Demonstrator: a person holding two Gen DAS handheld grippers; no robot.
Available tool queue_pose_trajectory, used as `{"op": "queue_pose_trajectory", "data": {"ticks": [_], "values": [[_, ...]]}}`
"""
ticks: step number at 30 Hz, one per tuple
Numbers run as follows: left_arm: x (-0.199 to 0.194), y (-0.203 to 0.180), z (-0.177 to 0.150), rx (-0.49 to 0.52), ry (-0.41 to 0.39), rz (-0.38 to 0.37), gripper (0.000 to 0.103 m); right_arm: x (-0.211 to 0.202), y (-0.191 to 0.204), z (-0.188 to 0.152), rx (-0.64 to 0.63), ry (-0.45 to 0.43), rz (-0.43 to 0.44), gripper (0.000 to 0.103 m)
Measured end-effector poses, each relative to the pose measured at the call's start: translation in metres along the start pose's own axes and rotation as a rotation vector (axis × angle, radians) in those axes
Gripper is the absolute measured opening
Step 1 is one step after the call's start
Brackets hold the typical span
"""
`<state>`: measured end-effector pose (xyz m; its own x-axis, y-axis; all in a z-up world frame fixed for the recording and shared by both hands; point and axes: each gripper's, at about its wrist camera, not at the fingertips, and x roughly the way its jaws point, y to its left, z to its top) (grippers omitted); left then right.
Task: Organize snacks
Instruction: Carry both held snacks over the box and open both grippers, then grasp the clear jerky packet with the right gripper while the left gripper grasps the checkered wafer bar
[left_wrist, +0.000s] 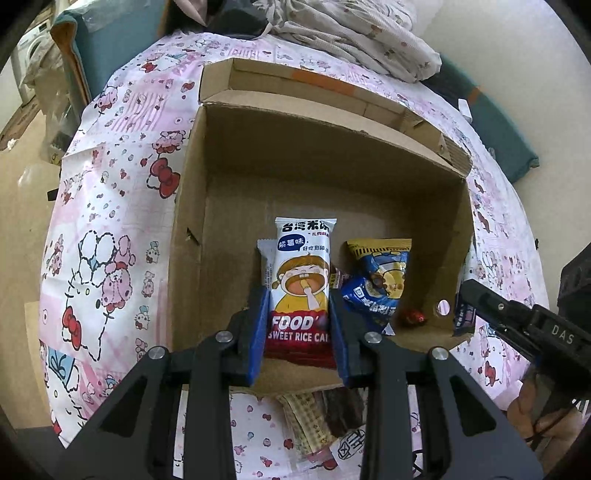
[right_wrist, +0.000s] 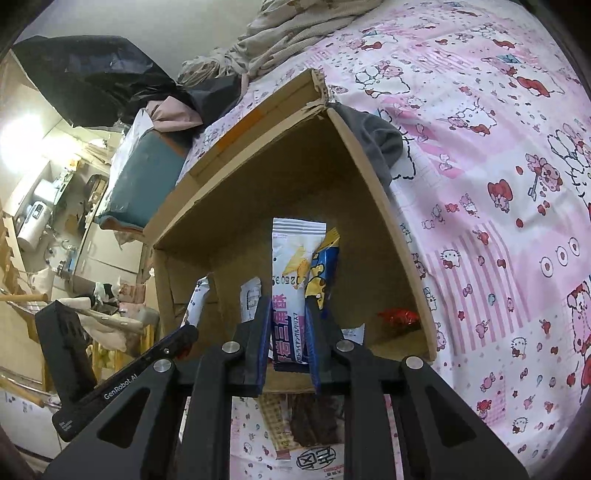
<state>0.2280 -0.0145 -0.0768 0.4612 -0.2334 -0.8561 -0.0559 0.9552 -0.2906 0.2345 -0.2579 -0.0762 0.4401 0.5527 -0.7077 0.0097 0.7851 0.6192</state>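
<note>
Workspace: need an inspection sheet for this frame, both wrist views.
Surface: bed with pink cartoon-print sheet.
Job's things: open cardboard box on the sheet; rice cake packet and white snack packet held over it; blue-yellow packet and red-wrapped sweet inside; more snacks on the sheet in front of the box.
Clutter: crumpled bedding, dark clothes behind the box.
Grippers: left gripper shut on the rice cake packet; right gripper shut on the white snack packet.
Cables: nothing seen.
Surroundings: teal mattress edge, cluttered room beside the bed.
</note>
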Motion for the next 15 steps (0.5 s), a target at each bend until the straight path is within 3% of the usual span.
{"op": "queue_pose_trajectory", "data": {"ticks": [3,5,6,7,8,10,15], "values": [[0.001,0.002,0.0,-0.005,-0.006,-0.003,0.029,0.002,-0.002,0.001,0.023,0.007,0.005,0.021],[0.0,0.003,0.0,-0.011,-0.012,0.002,0.04,0.004,-0.003,0.002,0.039,0.014,-0.003,0.023],[0.0,0.004,0.0,-0.017,-0.011,-0.004,0.054,0.003,-0.003,0.003,0.038,0.009,-0.011,0.025],[-0.001,0.006,0.001,-0.031,-0.01,-0.014,0.067,0.003,-0.004,0.004,0.04,0.008,-0.012,0.032],[-0.002,0.007,0.001,-0.042,-0.01,-0.021,0.071,0.002,-0.005,0.004,0.046,0.007,-0.005,0.045],[-0.003,0.008,0.001,-0.051,-0.018,-0.023,0.072,-0.002,-0.006,0.005,0.057,-0.014,0.007,0.064],[-0.003,0.006,0.0,-0.034,-0.009,-0.003,0.072,-0.006,-0.004,0.007,0.045,-0.025,0.023,0.064]]}}
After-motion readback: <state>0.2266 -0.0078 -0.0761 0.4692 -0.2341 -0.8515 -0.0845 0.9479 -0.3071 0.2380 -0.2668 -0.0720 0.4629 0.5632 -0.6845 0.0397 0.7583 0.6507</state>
